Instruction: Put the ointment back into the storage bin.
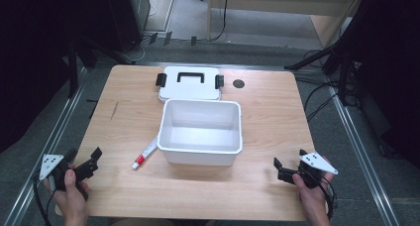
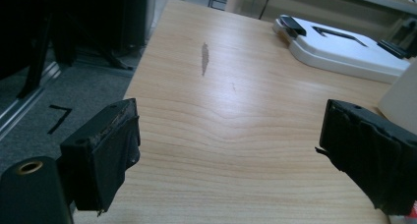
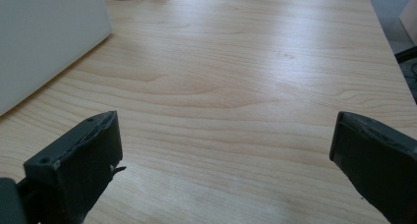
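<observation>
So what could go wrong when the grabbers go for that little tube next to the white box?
The small white tube with a red cap lies flat against the open white plastic box, so the left gripper may bump the box or pinch badly. The tube might also roll. The right gripper is far away and can't easily help.

A light wooden bench [image 1: 267, 137] is carrying an open white bin [image 1: 200, 132], with its flat lid [image 1: 189, 84] lying just behind and a small tube [image 1: 145, 154] lying beside its left wall.
</observation>
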`<state>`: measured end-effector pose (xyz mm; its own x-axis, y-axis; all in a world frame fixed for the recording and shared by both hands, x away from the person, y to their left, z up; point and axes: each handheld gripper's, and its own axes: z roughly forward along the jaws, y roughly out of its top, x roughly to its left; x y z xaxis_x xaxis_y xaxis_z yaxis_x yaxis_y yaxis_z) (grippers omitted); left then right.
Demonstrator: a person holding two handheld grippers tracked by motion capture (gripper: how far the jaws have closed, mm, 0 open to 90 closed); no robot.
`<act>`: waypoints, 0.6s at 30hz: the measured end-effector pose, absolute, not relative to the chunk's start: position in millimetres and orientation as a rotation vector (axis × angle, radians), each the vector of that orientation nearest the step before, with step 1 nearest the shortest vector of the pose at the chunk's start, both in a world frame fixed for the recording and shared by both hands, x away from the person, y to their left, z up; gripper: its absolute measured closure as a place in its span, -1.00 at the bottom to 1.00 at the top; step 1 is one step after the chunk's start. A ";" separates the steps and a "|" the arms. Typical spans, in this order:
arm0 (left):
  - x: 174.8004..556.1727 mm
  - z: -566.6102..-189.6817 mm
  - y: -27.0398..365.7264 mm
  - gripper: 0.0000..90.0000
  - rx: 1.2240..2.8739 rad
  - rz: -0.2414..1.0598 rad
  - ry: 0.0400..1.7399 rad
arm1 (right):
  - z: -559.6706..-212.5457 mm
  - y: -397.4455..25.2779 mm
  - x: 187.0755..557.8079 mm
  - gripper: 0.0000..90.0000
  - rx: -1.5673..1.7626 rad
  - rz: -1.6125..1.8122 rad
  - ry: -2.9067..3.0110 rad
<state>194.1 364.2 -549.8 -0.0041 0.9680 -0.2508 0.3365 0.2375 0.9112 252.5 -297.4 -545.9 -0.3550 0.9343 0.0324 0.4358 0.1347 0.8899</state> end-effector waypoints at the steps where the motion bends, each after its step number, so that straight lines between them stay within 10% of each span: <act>1: 194.3 -548.3 364.1 -0.81 1.288 0.802 1.525 | -545.9 -297.4 252.5 -1.00 1.314 1.170 1.865; 18: 215.7 -499.9 325.7 -0.69 1.781 0.672 1.511 | -546.0 -293.2 246.1 -1.00 1.252 1.139 1.863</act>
<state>215.7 325.7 -499.9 0.1860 0.9813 -0.0501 0.6203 -0.0777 0.7805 246.1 -293.2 -546.0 -0.3629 0.9315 -0.0253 0.4025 0.1811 0.8973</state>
